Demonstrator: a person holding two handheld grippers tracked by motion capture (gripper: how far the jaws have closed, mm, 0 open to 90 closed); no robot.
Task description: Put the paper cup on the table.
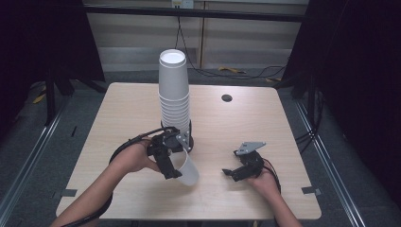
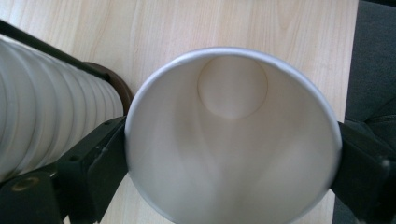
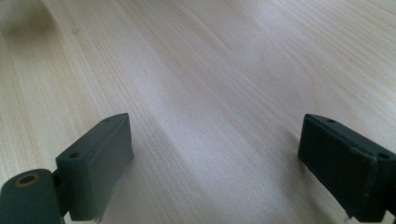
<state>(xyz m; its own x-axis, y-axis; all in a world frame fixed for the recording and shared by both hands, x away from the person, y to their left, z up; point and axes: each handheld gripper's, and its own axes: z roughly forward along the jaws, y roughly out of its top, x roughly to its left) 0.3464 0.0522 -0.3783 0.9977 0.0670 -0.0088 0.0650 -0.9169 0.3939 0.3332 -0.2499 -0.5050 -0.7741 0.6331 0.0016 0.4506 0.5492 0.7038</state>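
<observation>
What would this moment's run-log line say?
left hand-held gripper: jaws around paper cup | right hand-held gripper: open, empty | cup stack: upright

Single cup (image 1: 187, 170) before cup stack (image 1: 174, 90), both on table (image 1: 246, 123)

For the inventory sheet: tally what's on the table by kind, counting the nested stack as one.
Stack of white paper cups: 1
Single white paper cup: 1
Tongs: 2, left and right
Total: 4
</observation>
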